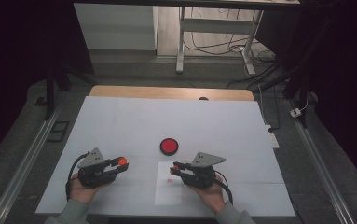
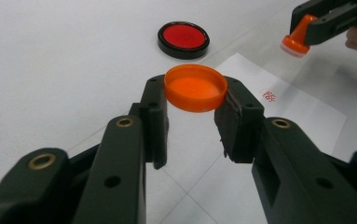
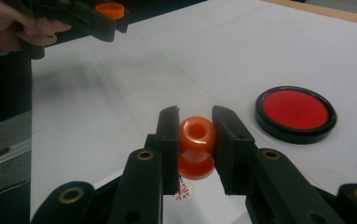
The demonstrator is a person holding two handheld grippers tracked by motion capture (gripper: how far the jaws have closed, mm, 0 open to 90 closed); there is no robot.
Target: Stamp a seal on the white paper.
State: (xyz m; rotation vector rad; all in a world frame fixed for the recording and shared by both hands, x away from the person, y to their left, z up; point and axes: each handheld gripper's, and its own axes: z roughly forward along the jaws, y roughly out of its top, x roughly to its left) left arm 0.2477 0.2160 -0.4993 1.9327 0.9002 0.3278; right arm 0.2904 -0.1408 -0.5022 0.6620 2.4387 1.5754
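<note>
Stamp printed, cap still off.
My right tool (image 3: 194, 140) grips the stamp (image 3: 196, 147) above the paper's (image 1: 169, 196) red mark (image 2: 270, 96); left tool (image 2: 191, 116) holds the cap (image 2: 195, 87).

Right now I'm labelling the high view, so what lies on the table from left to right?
Left gripper holding the orange cap → red ink pad → right gripper holding the orange stamp.
</note>
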